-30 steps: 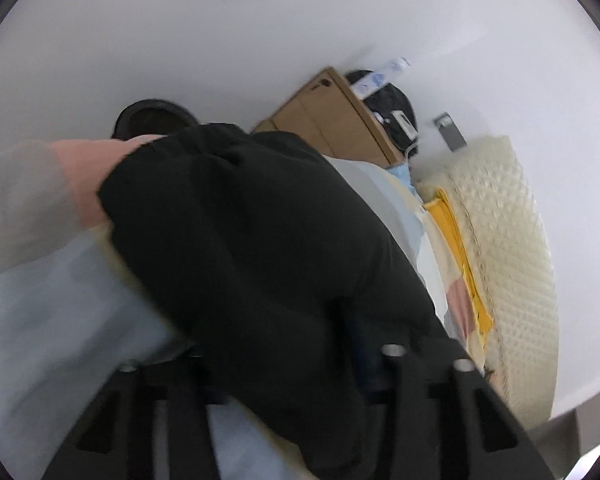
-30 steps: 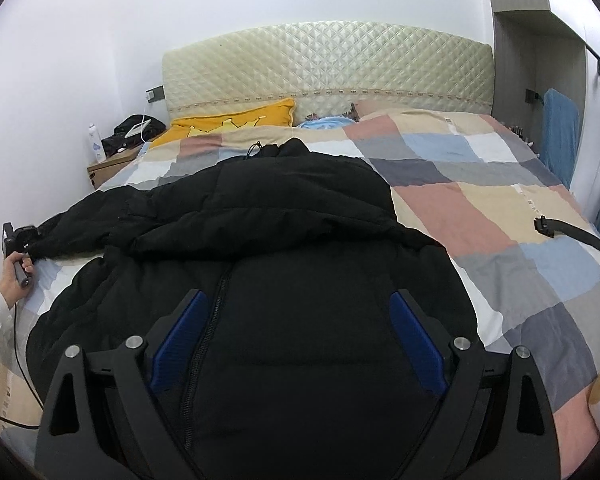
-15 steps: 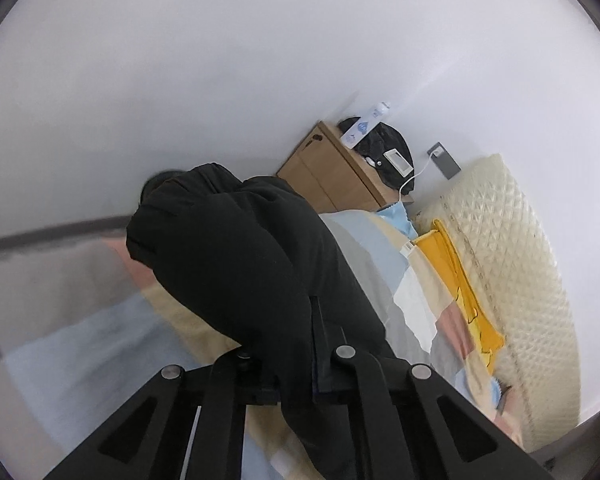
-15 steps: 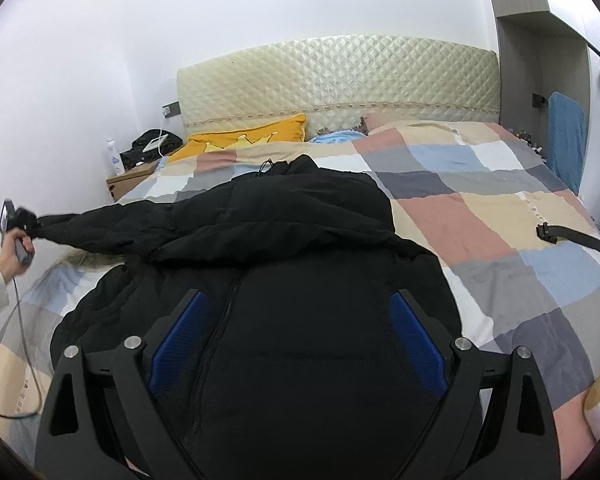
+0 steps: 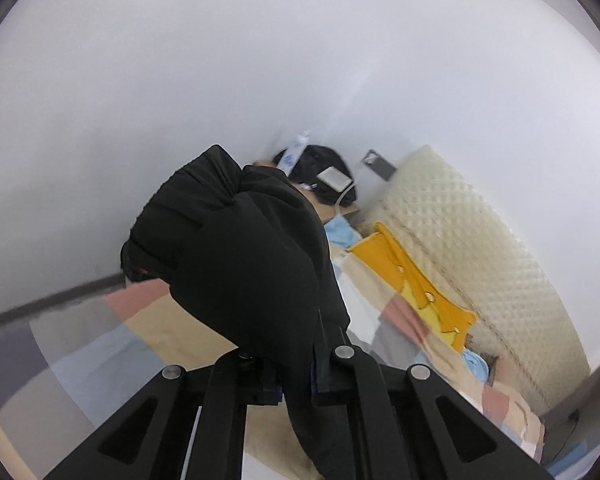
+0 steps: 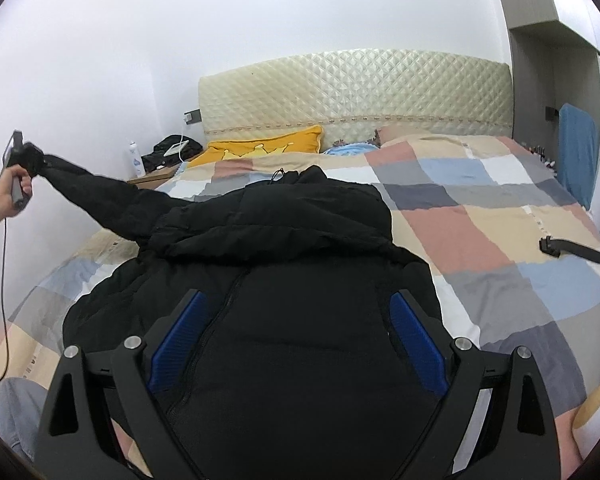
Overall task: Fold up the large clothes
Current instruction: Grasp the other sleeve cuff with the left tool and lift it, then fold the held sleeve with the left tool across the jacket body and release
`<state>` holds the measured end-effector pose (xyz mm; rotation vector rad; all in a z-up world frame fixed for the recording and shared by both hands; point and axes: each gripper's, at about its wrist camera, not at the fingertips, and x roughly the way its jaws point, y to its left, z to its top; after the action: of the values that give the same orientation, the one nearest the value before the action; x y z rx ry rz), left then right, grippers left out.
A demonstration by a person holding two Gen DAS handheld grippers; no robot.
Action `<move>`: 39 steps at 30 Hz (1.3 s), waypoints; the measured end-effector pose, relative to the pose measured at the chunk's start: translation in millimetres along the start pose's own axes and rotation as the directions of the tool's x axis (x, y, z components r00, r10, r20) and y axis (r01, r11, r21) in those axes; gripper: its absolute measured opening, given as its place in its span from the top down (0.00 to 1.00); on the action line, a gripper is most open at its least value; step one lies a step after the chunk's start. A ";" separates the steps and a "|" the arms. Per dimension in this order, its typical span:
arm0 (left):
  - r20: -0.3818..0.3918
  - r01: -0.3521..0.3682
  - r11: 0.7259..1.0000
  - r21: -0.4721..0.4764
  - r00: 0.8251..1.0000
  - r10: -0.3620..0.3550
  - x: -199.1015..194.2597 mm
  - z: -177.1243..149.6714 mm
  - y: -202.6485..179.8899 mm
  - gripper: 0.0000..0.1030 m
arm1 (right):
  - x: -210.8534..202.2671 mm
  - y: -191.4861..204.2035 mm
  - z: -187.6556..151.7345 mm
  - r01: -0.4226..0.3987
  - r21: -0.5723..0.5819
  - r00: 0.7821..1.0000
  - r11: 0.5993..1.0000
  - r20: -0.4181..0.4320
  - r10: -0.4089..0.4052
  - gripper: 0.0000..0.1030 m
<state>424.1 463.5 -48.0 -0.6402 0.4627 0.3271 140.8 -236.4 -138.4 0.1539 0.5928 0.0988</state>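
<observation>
The black padded jacket (image 6: 284, 264) lay across the checked bedspread (image 6: 500, 240), filling the centre and lower middle of the right wrist view. At far left, the left gripper (image 6: 24, 156) was clamped on the sleeve cuff (image 5: 220, 240), held up clear of the bed (its own view showed the fabric bunched, probably pinched between the closed fingers). At lower centre, the right gripper (image 6: 300, 344) hung above the jacket's body, fingers wide apart and empty. Judged step: folding in the sleeve; next, carry the cuff across the chest.
</observation>
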 end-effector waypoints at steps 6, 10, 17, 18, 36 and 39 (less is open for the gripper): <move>0.045 0.075 0.994 0.082 0.996 -0.079 -53.8 1.3 -66.4 0.92 | -16.2 -11.3 -5.1 -0.037 0.016 0.999 0.999 0.029 0.037 0.09; 0.052 0.111 0.987 0.120 0.992 -0.118 -83.0 -9.7 -109.0 0.92 | -29.3 -19.2 -4.1 -0.067 0.035 0.996 0.997 0.056 0.065 0.09; 0.048 0.125 0.934 0.335 0.988 -0.149 -110.4 -49.8 -207.2 0.92 | -46.6 -32.8 -12.1 -0.073 0.064 0.994 0.995 0.087 0.068 0.04; 0.047 0.132 0.924 0.358 0.986 -0.159 -114.3 -56.7 -221.4 0.92 | -49.3 -34.8 -12.3 -0.075 0.068 0.993 0.995 0.096 0.068 0.03; -0.141 0.303 0.676 0.671 0.948 -0.284 -119.1 -241.8 -447.5 0.92 | -44.0 -86.5 15.1 -0.078 0.061 0.988 0.995 0.140 0.069 0.00; -0.209 0.373 0.621 0.690 0.923 -0.322 -114.4 -284.6 -468.4 0.92 | -44.2 -102.0 19.9 -0.066 0.066 0.987 0.996 0.151 0.055 0.00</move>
<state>439.2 -89.2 40.2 0.0560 0.4728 -0.2646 120.5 -345.2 -115.5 0.2462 0.4422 0.1243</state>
